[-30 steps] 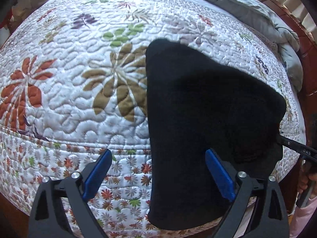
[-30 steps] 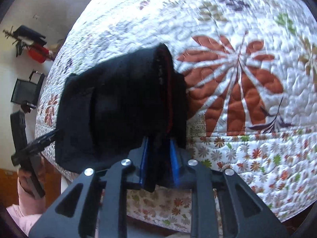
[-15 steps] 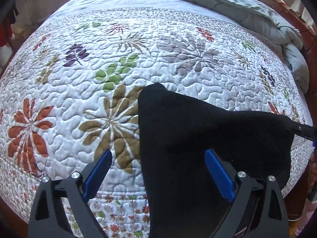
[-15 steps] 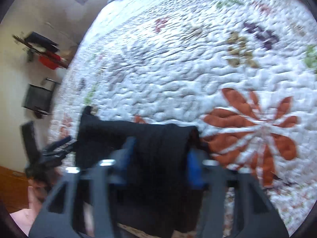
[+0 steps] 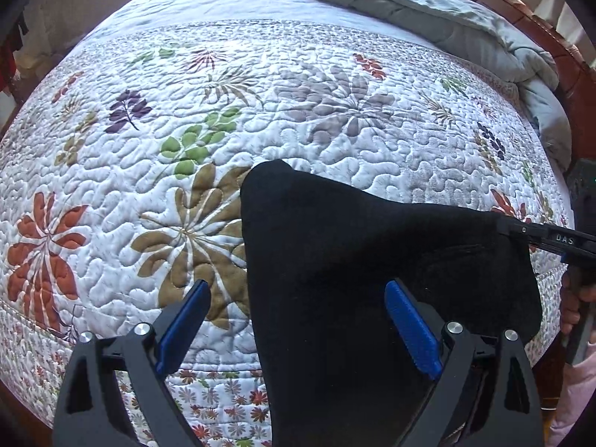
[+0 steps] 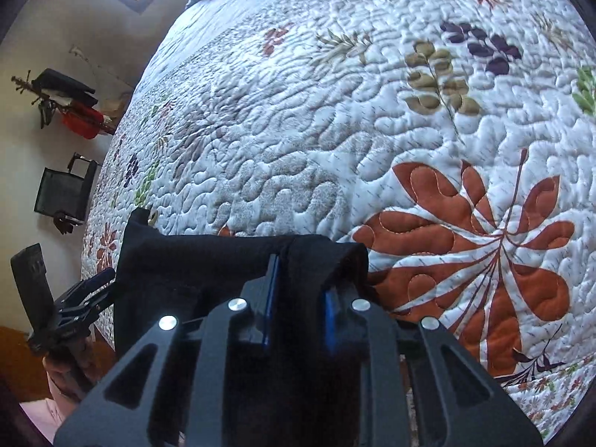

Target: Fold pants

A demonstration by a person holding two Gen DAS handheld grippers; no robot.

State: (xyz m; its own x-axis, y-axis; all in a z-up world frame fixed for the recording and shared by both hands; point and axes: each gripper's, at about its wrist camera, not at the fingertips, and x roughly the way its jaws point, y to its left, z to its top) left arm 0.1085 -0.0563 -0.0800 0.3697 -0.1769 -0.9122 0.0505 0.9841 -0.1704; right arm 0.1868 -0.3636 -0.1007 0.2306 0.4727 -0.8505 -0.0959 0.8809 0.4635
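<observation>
The black pants [image 5: 354, 260] lie folded over the near edge of the bed, lifted at the right end. In the left wrist view my left gripper [image 5: 294, 320] is open, its blue pads either side of the pants' left edge, not gripping. My right gripper [image 6: 298, 290] is shut on a bunched end of the pants [image 6: 208, 260] and holds it above the quilt. It also shows in the left wrist view [image 5: 521, 229] at the pants' right corner. The left gripper shows at the far left of the right wrist view [image 6: 104, 279].
A floral quilt [image 5: 260, 111] covers the bed. A grey blanket [image 5: 428, 11] is heaped at the far side, by a wooden bed frame [image 5: 558, 56]. The right wrist view shows a wall with hanging clothes [image 6: 74, 111] and a black rack [image 6: 63, 193].
My right gripper has lifted its end of the pants up and carried it farther over the bed. My left gripper stayed open and moved forward with it.
</observation>
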